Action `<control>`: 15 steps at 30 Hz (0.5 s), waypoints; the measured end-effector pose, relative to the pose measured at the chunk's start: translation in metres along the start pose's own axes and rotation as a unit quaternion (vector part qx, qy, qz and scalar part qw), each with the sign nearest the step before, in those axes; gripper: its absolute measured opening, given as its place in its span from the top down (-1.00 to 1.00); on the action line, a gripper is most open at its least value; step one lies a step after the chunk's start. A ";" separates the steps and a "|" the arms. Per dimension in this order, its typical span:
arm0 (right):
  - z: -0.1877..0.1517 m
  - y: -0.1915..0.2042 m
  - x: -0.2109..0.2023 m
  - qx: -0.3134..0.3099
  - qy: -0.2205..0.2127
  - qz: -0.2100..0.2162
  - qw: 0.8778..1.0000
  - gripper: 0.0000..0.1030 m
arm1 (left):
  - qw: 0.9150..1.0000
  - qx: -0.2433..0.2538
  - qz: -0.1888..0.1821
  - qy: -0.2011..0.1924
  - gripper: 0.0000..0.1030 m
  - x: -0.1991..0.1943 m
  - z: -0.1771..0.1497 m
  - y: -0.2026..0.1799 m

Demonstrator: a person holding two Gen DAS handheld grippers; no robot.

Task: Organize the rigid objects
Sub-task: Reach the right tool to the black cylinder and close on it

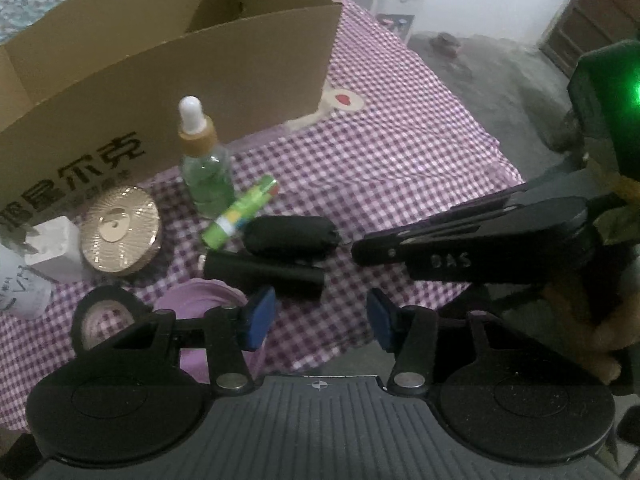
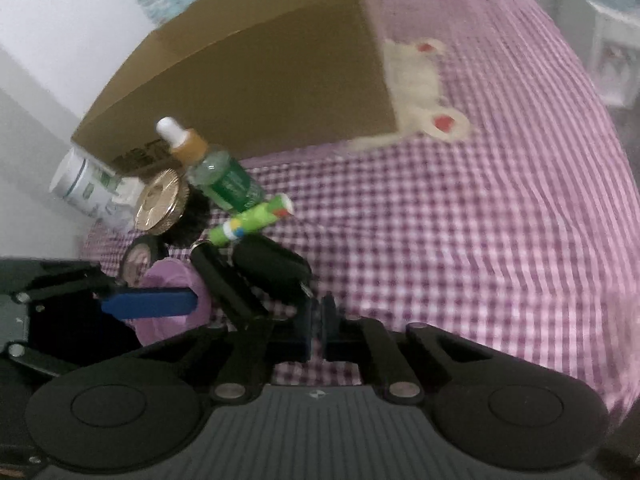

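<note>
- Black pouch (image 1: 291, 236) lies on checked cloth (image 1: 400, 168), at 12 o'clock of the left gripper (image 1: 320, 318), touching black cylinder (image 1: 264, 274) just below it.
- Green tube (image 1: 240, 210) and dropper bottle (image 1: 206, 168) at its 10–11 o'clock; cardboard box (image 1: 172, 64) behind.
- Left gripper low, level, jaws wide, holding nothing.
- Right gripper (image 2: 319, 322) comes in from 3 o'clock, fingers pinched nearly together, tips just beside pouch end; grip on it unclear.

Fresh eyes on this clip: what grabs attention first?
The big open cardboard box at the back of the checked cloth. In front of it, an upright dropper bottle stands over a cluster of small items, including a green tube and a gold round tin. The right gripper, nearly shut, points at them.
</note>
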State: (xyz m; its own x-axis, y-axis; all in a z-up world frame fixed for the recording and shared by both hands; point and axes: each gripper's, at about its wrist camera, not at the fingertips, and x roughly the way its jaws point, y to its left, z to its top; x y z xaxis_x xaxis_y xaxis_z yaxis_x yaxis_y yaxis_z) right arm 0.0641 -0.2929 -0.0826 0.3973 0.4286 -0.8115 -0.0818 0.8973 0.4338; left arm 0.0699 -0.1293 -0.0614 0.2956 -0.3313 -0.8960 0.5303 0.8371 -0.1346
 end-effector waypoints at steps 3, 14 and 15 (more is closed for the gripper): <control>0.001 -0.003 -0.002 0.002 -0.009 -0.003 1.000 0.91 | 1.000 0.005 0.001 0.001 0.04 0.001 -0.001 -0.003; 0.020 0.029 0.006 -0.043 -0.002 0.084 0.996 0.83 | 1.000 -0.003 0.012 0.012 0.15 0.005 -0.009 0.001; 0.021 0.035 0.011 -0.058 0.003 0.081 0.995 0.83 | 1.000 -0.006 0.010 0.014 0.17 0.005 -0.010 0.002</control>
State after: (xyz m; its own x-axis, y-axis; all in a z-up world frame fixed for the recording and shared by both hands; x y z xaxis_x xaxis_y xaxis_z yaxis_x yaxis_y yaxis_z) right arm 0.0847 -0.2595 -0.0682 0.3649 0.5685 -0.7374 -0.2485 0.8227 0.5113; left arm 0.0645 -0.1248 -0.0703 0.2841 -0.3024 -0.9098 0.5152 0.8485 -0.1211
